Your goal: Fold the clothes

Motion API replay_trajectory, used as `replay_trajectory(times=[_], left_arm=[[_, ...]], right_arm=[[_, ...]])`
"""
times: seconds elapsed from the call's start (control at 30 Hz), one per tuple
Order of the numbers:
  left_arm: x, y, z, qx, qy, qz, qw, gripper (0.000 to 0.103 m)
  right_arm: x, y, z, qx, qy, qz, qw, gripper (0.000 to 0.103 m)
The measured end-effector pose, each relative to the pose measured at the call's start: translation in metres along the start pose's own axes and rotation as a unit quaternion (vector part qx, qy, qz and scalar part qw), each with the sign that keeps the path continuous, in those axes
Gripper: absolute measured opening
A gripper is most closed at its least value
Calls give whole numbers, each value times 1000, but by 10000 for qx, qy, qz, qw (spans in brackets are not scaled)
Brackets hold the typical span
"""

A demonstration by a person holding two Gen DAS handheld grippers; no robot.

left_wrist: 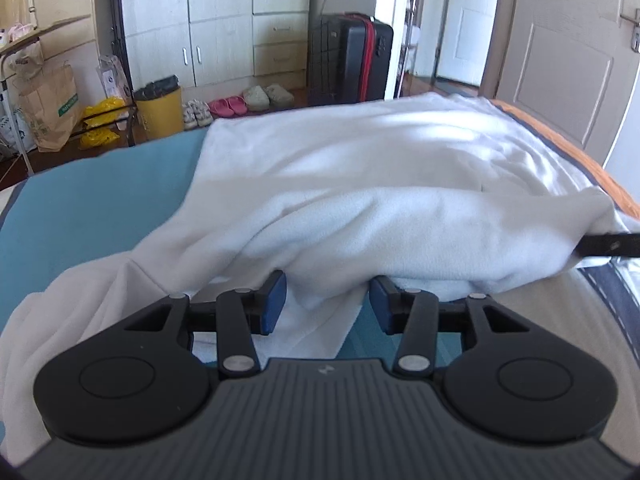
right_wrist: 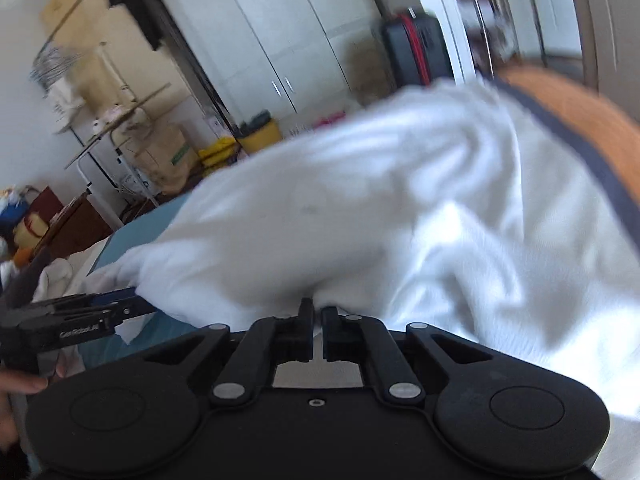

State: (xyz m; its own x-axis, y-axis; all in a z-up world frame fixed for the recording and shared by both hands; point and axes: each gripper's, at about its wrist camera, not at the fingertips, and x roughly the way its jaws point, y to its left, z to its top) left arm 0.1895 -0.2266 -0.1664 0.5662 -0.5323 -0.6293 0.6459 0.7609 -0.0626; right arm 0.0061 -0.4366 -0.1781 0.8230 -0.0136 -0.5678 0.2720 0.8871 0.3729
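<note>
A large white garment (left_wrist: 360,184) lies spread and rumpled over a bed with a teal cover (left_wrist: 100,216). Its near edge is lifted in a fold. My left gripper (left_wrist: 328,300) is open, blue pads (left_wrist: 276,304) wide apart, and the fold's underside droops between and over the fingertips. My right gripper (right_wrist: 318,316) is shut on the white garment's (right_wrist: 360,208) near edge, fingers nearly together with cloth pinched between them. The right gripper's finger (left_wrist: 608,246) shows at the right edge of the left wrist view, pulling a corner taut. The left gripper (right_wrist: 100,312) appears low on the left in the right wrist view.
The bed's orange and dark border (left_wrist: 560,136) runs along the right side. Beyond the bed are a yellow bin (left_wrist: 160,108), shoes (left_wrist: 240,104), a black suitcase (left_wrist: 352,60), white cupboards (left_wrist: 220,20), paper bags (left_wrist: 48,108) and a door (left_wrist: 568,48). A hand (right_wrist: 20,384) holds the left gripper.
</note>
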Motion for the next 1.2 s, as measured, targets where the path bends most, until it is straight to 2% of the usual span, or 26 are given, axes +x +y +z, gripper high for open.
replay_trajectory(times=[0.03,0.1,0.17,0.23,0.27,0.33,0.4,0.5,0.57,0.63,0.8,0.87,0.9,0.93,0.97,1.1,1.2], left_arm=[[-6,0,1,-9,-184,29,9998,36],[-20,-4,5,127,-537,129,9984,34],[-33,-8,11,251,-675,164,9973,34],[-48,-11,14,245,-666,-57,9975,34],[-55,-12,13,190,-616,-177,9978,37],[-64,-14,6,67,-278,-334,9990,43],[-69,-18,-4,-75,144,-455,9988,44],[-70,-32,-19,131,264,-658,9974,48],[-63,-50,-26,914,171,-152,9956,55],[-52,-64,-34,1518,200,263,9879,59],[-27,-67,-47,1916,372,820,9773,60],[-30,-66,-43,1908,154,1004,9764,61],[-32,-65,-41,1903,45,1096,9756,59],[-33,-64,-40,1898,-64,1187,9746,37],[-35,-63,-38,1893,-173,1278,9734,2],[-44,-61,-30,1871,-606,1633,9668,3],[-77,-65,-22,1991,-870,1808,9592,3]], right_arm=[[-12,3,5,-1,-111,69,9999,5],[-36,8,14,56,-354,243,9991,5],[-58,8,21,222,-584,401,9972,5],[-80,8,29,388,-812,560,9944,5],[-90,7,32,471,-926,639,9925,5],[-101,5,34,552,-989,659,9914,5],[-95,7,29,406,-812,343,9953,5],[-85,6,23,457,-626,166,9969,5],[-80,6,22,457,-551,53,9974,5],[-81,3,21,606,-512,70,9968,5],[-89,4,16,671,-512,146,9963,5],[-89,6,14,655,-469,149,9966,5],[-89,6,13,640,-453,141,9968,5],[-89,6,12,646,-437,144,9969,5],[-89,5,10,689,-421,168,9966,5],[-94,5,3,725,-331,178,9967,5],[-103,12,3,543,-288,46,9981,5]])
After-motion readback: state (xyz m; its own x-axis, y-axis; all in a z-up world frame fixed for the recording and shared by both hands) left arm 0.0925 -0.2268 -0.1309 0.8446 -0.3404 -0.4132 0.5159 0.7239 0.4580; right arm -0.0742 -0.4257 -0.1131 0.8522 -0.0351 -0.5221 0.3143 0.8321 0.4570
